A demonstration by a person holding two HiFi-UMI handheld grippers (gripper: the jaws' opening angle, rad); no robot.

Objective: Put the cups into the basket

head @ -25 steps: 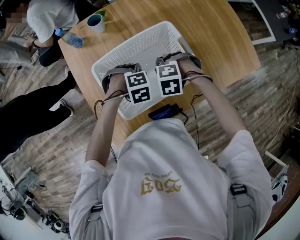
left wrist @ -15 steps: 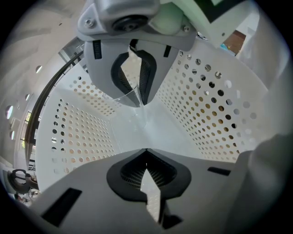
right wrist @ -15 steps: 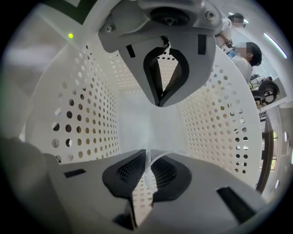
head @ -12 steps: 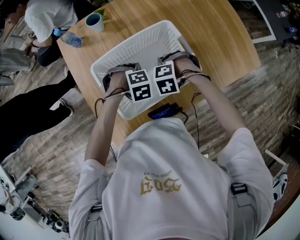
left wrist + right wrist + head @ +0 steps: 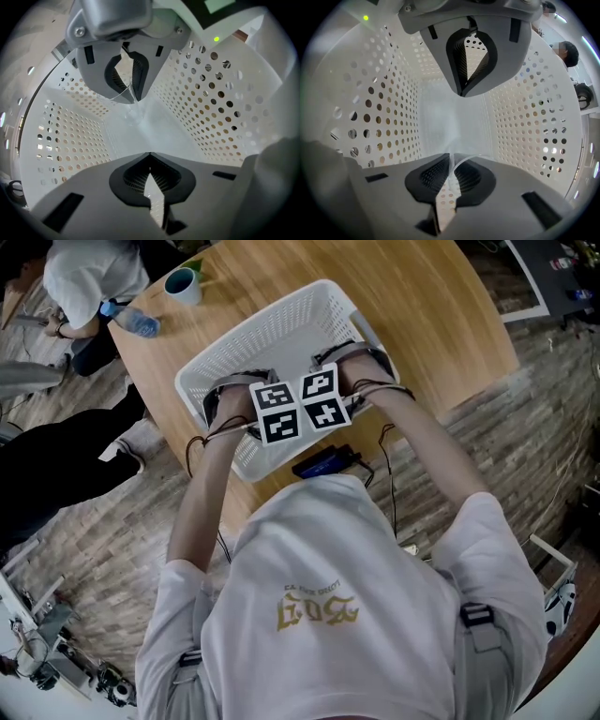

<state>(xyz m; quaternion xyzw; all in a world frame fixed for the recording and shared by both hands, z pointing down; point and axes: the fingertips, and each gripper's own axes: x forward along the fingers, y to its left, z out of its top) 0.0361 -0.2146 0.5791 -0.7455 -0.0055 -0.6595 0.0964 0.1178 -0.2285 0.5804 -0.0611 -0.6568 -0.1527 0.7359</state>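
- Both forearms reach forward and a little inward. The left forearm (image 5: 206, 493) and the right forearm (image 5: 427, 451) bring the two grippers side by side, nearly touching, over the near half of the white perforated basket (image 5: 291, 338).
- The left marker cube (image 5: 277, 412) and the right marker cube (image 5: 322, 399) face upward, and both grippers point down into the basket.
- The left gripper (image 5: 143, 126) has its jaws at 12 and 6 o'clock in its own view, spread wide.
- A clear plastic cup (image 5: 133, 115) spans the gap, faint against the white. Its thin edge lies against the upper pad, and the jaws pinch it across its width.
- The right gripper (image 5: 456, 124) also has its jaws spread wide at 12 and 6 o'clock.
- A second clear cup (image 5: 465, 158) sits between them as a pale haze. Its curved rim touches the lower pad, so it too is pinched across its width.
- Both cups are inside the basket, with perforated walls at 3 and 9 o'clock of each and the basket floor beyond. Whether they rest on that floor cannot be told.
- The basket stands on a round wooden table (image 5: 422, 306).
- A teal mug (image 5: 182, 283) stands at 11 o'clock from the basket, well apart.
- A water bottle (image 5: 131, 321) lies at 10 o'clock from the basket, near the table edge.
- A black device (image 5: 323, 462) sits at 6 o'clock, just beside the basket's near wall, with cables (image 5: 389, 474) trailing off.
- Another person (image 5: 89, 282) sits at the table's 10 o'clock edge.
- The floor (image 5: 525, 456) is wood plank.
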